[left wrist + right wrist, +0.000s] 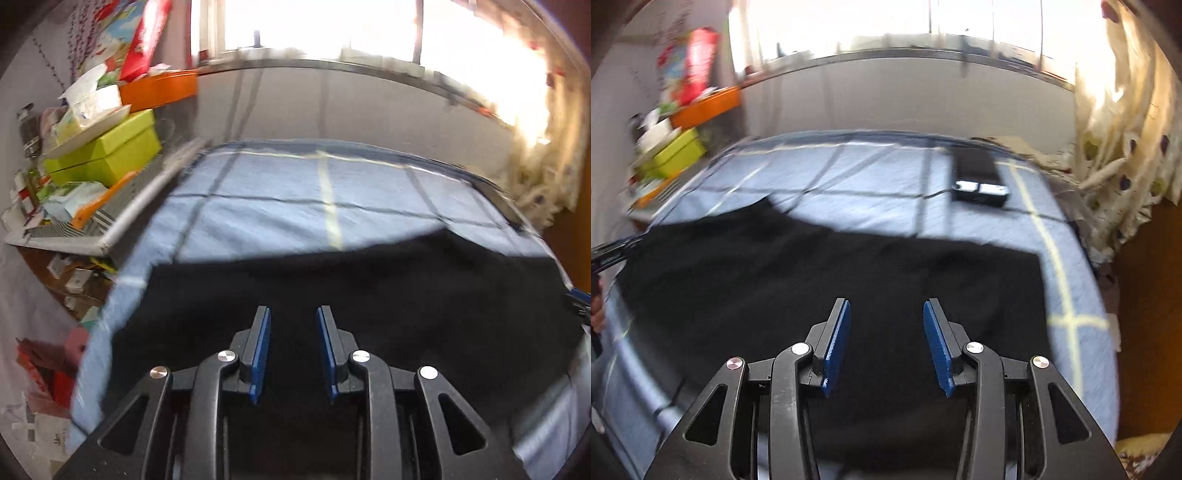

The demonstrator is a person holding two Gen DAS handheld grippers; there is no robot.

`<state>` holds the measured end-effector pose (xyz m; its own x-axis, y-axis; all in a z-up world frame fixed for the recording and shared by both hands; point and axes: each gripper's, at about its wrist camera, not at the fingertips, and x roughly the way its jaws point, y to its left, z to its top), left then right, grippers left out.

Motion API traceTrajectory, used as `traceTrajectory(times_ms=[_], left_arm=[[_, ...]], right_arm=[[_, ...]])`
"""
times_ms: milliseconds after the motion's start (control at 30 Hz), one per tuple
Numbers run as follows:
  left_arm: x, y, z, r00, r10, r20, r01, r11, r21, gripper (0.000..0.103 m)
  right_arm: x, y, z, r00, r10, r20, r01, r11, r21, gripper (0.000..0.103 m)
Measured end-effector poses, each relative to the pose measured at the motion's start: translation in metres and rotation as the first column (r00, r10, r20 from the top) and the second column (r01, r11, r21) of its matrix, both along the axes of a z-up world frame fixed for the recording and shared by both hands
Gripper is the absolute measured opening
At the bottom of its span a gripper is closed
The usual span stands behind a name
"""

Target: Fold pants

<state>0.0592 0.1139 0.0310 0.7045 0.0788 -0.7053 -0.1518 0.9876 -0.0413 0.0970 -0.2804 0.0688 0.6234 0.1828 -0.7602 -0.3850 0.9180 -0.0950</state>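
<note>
Black pants (369,288) lie spread flat on a light blue checked bed sheet (295,184); they also show in the right wrist view (849,273). My left gripper (293,314) is open and empty, hovering just above the near part of the pants. My right gripper (886,308) is open and empty, also just above the pants near their front edge. The left gripper's arm shows at the far left edge of the right wrist view (613,251).
A cluttered shelf with green boxes (107,147) and an orange bin (159,88) stands to the left of the bed. A black box-like device (979,181) lies on the sheet at the back right. A patterned curtain (1126,147) hangs at the right. A window runs along the back wall.
</note>
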Motion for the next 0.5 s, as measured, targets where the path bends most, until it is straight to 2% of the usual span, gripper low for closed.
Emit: traceTrajectory(times_ms=[100, 233, 300, 500], left_arm=[[-0.024, -0.023, -0.003, 0.998, -0.061, 0.008, 0.061, 0.998, -0.023, 0.028], [-0.038, -0.047, -0.017, 0.991, -0.132, -0.027, 0.132, 0.991, -0.025, 0.028], [-0.038, -0.051, -0.027, 0.99, -0.127, -0.066, 0.127, 0.992, -0.01, 0.028], [-0.047, -0.047, -0.02, 0.994, -0.101, -0.049, 0.101, 0.995, -0.006, 0.028]], right_arm=[[-0.028, 0.019, -0.01, 0.998, 0.058, -0.013, -0.058, 0.998, -0.026, 0.043], [-0.048, 0.04, -0.028, 0.991, 0.129, -0.031, -0.131, 0.988, -0.079, 0.042], [-0.048, 0.046, -0.04, 0.99, 0.137, -0.03, -0.14, 0.979, -0.146, 0.043], [-0.054, 0.043, -0.032, 0.994, 0.11, -0.012, -0.111, 0.986, -0.128, 0.043]])
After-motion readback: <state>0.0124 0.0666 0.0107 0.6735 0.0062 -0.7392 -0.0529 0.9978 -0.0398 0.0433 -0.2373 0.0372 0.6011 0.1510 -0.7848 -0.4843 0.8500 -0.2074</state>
